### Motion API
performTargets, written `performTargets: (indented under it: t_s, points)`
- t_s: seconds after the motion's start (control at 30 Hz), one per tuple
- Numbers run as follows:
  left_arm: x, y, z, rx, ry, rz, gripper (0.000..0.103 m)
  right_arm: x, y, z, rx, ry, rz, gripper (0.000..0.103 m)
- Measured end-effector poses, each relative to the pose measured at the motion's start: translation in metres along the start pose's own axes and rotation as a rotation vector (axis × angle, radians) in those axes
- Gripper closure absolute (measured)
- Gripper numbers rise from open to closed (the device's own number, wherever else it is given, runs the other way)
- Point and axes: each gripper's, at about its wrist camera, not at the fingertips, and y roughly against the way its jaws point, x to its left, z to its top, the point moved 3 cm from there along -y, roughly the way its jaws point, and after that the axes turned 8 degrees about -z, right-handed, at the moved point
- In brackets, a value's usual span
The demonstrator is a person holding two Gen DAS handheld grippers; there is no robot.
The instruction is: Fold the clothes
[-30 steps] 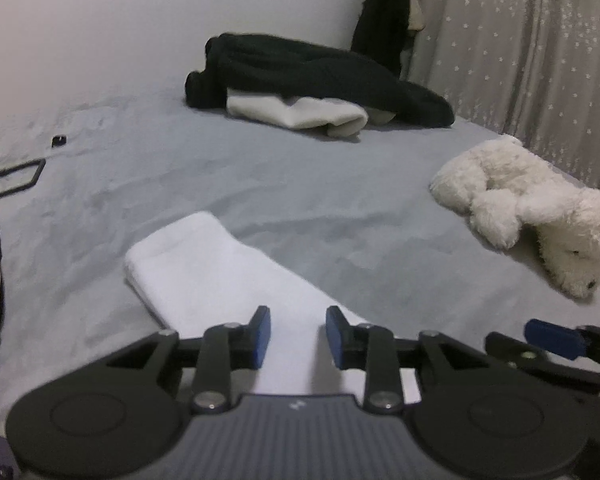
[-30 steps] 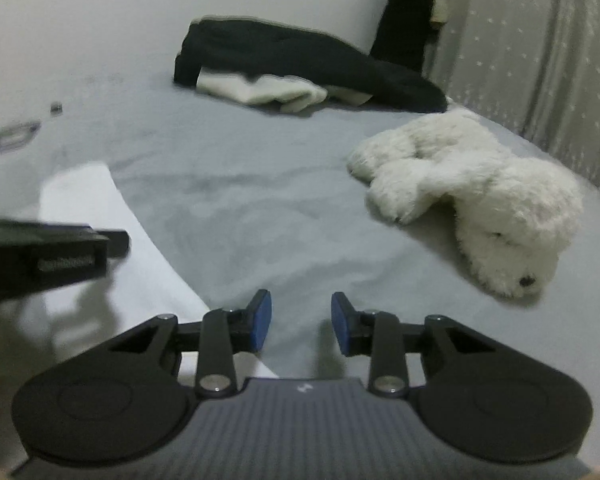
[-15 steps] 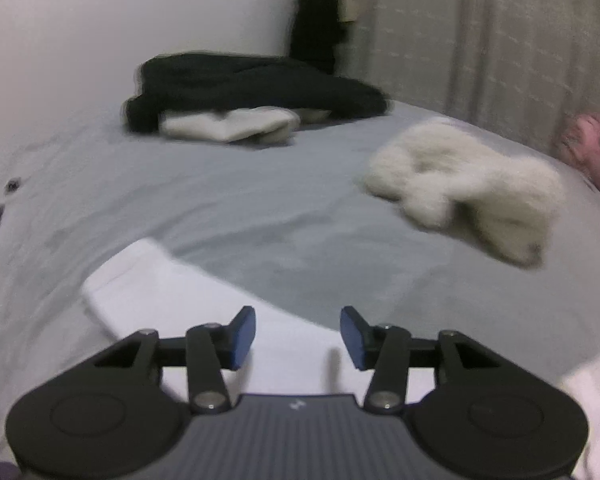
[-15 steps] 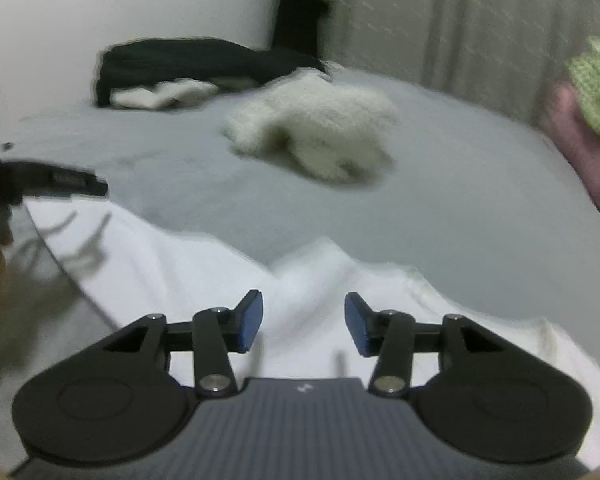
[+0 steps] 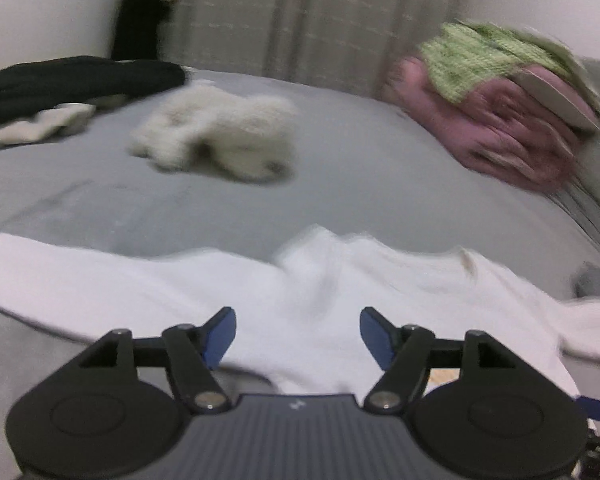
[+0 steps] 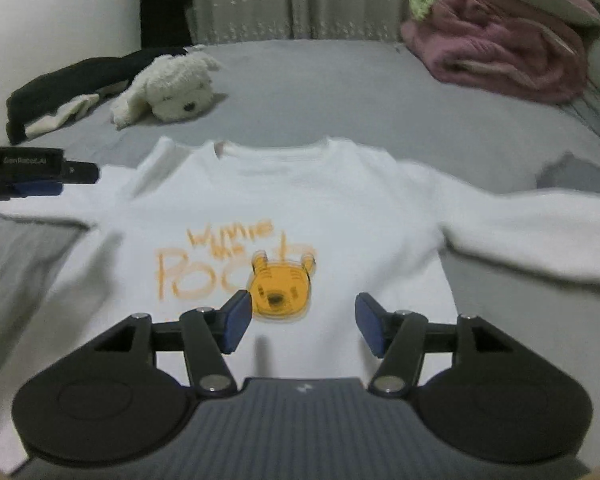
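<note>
Right wrist view: white sweatshirt [image 6: 300, 200] is laid flat on the grey bed [image 6: 340, 92], print side up, collar away from the camera, both sleeves spread sideways. No fold is seen in it. Right gripper [image 6: 304, 322] is held over the lower chest by the orange bear print [image 6: 278, 290], fingers spread wide, nothing pinched. Left gripper [image 5: 298, 334] is held over the left sleeve and shoulder area, fingers likewise parted and empty.

Risks, as judged: only the top layer may be pinched, so the back layer is dragged and bunched; soft bedding may let the cloth shift; uneven pulls by the two grippers would skew any fold line. Left view is motion-blurred, so edge position is uncertain.
</note>
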Motion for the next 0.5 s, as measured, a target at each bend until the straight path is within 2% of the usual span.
performTargets:
  t_s: [0.13,0.2,0.3,0.4,0.5]
  points:
    - [-0.038,0.007,-0.039,0.023,-0.067,-0.059,0.032,-0.002,0.004,-0.024,0.031,-0.015,-0.013,0.042]
    - [-0.051,0.013,-0.061,0.048,-0.091,-0.056,0.031,-0.006,0.008,-0.033,0.028,-0.011,-0.020,0.040]
    - [-0.062,0.021,-0.097,0.118,-0.140,-0.044,0.031,-0.013,0.015,-0.045,0.012,0.000,-0.020,0.033]
    - [-0.073,0.037,-0.124,0.073,-0.297,-0.008,0.030,-0.017,0.019,-0.054,0.017,0.035,-0.022,0.032]
    - [-0.073,0.047,-0.134,0.061,-0.331,-0.009,0.030,-0.021,0.027,-0.063,0.032,0.062,-0.020,0.032]
